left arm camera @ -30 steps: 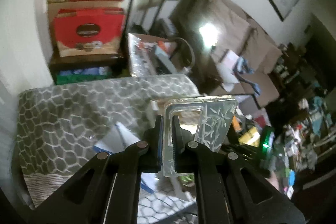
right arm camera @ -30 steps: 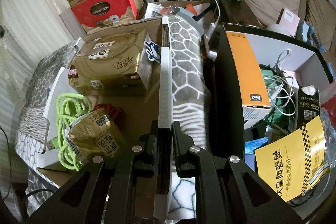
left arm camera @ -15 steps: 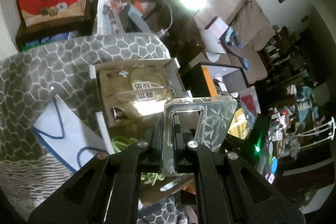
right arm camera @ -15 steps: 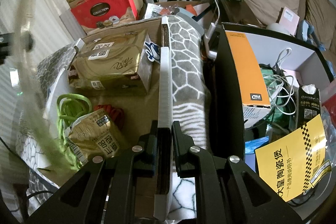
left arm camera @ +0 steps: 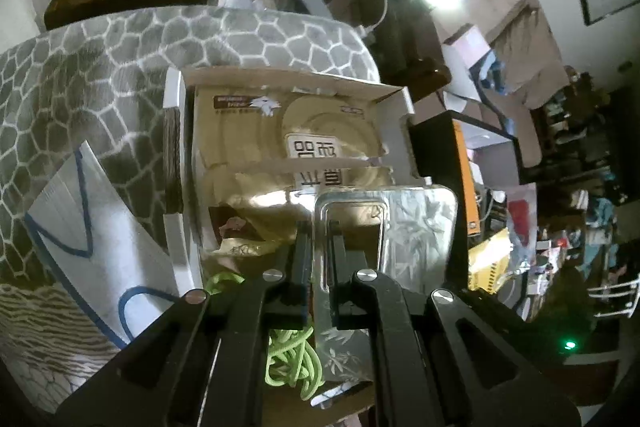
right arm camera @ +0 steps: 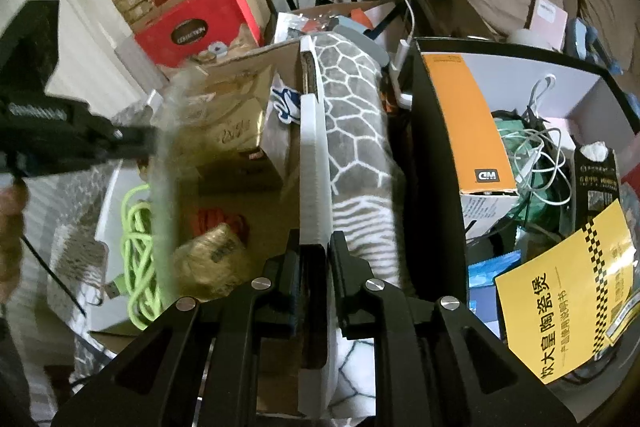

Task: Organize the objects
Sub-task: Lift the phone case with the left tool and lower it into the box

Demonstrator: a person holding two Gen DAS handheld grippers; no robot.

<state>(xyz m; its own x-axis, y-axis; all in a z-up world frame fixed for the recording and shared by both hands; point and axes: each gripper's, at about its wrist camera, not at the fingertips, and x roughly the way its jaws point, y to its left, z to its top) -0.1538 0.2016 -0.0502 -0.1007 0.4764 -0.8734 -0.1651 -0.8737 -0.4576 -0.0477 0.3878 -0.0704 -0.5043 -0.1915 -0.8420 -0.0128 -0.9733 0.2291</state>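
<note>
My left gripper [left arm camera: 318, 251] is shut on a clear phone case [left arm camera: 416, 227] with a bamboo print, held above an open cardboard box [left arm camera: 394, 95]. The box holds a gold carton [left arm camera: 280, 147], a green cable [left arm camera: 288, 359] and a gold packet [right arm camera: 212, 259]. In the right wrist view the case [right arm camera: 164, 179] shows as a blur over the box's left side, with the left gripper's black body [right arm camera: 60, 143] behind it. My right gripper [right arm camera: 314, 259] is shut on the box's white right wall [right arm camera: 314, 155].
The box sits on a grey hexagon-patterned blanket [left arm camera: 100, 67]. A white sheet with blue cord [left arm camera: 88, 227] lies left of it. A black-framed bin [right arm camera: 520, 131] with an orange box, cables and a yellow leaflet [right arm camera: 568, 299] stands on the right. Red gift boxes [right arm camera: 192, 19] are stacked behind.
My left gripper has swung over the open box with the phone case and come lower. My right gripper has held still on the box wall.
</note>
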